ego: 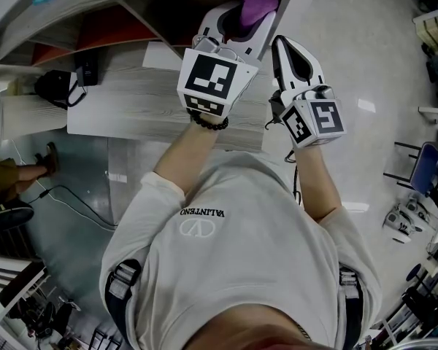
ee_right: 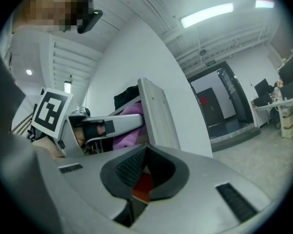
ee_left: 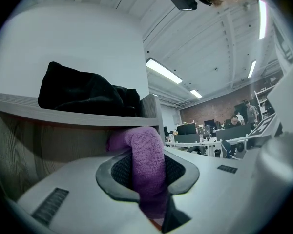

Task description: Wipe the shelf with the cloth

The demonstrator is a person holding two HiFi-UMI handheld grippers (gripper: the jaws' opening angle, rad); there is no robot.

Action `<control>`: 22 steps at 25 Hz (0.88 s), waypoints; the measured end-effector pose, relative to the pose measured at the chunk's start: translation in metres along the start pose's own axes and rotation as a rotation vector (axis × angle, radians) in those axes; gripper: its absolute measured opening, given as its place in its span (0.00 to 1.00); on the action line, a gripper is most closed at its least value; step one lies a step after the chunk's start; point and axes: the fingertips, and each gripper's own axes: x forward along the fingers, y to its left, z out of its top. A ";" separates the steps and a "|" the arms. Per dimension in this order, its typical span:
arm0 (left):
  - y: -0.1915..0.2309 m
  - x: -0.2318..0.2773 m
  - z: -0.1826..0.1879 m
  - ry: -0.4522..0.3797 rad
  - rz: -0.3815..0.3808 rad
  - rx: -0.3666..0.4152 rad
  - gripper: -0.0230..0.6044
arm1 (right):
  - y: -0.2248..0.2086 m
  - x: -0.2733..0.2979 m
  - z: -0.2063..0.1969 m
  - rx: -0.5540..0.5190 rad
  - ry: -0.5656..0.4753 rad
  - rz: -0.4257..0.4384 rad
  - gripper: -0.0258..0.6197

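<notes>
A purple cloth is pinched in my left gripper, which reaches into the grey wood-grain shelf unit. In the left gripper view the cloth stands up between the jaws of this gripper, just under a shelf board and beside the upright side panel. My right gripper is held to the right, outside that panel, jaws shut with nothing in them. The right gripper view shows its closed tips, the left gripper, the cloth and the panel.
A black bag lies on the board above the cloth, also visible as a black bag from the head view. Another person's foot and a floor cable are at the left. A blue chair stands at the right.
</notes>
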 end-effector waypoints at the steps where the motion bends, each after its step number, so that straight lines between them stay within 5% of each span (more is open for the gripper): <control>1: 0.001 0.000 0.001 -0.004 0.001 -0.005 0.19 | -0.001 0.000 -0.001 0.000 0.001 -0.003 0.04; 22: 0.063 -0.035 0.004 -0.068 0.123 -0.088 0.19 | 0.019 0.009 -0.019 -0.011 0.040 -0.007 0.04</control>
